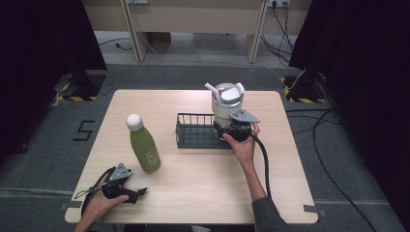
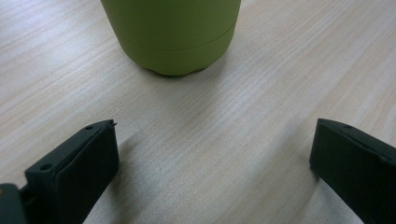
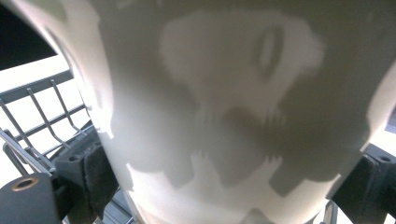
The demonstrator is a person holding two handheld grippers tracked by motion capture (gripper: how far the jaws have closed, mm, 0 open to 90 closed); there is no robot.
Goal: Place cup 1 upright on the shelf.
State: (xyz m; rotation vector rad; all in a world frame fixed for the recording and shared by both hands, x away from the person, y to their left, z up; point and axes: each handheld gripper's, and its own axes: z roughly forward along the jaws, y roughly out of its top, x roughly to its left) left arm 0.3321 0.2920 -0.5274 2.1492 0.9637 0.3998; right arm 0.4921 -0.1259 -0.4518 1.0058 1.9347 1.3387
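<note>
2 grippers work at a wooden table (image 1: 193,193). Right of the frame's centre in the high view, the right gripper (image 1: 233,130) clamps its jaws on the lower body of a white tumbler (image 1: 226,104), held upright at the right end of a dark wire basket (image 1: 196,131). At the lower left, the left gripper (image 1: 129,194) rests with its jaws spread wide, gripping nothing, just below an upright green bottle (image 1: 144,146) with a white cap.
</note>
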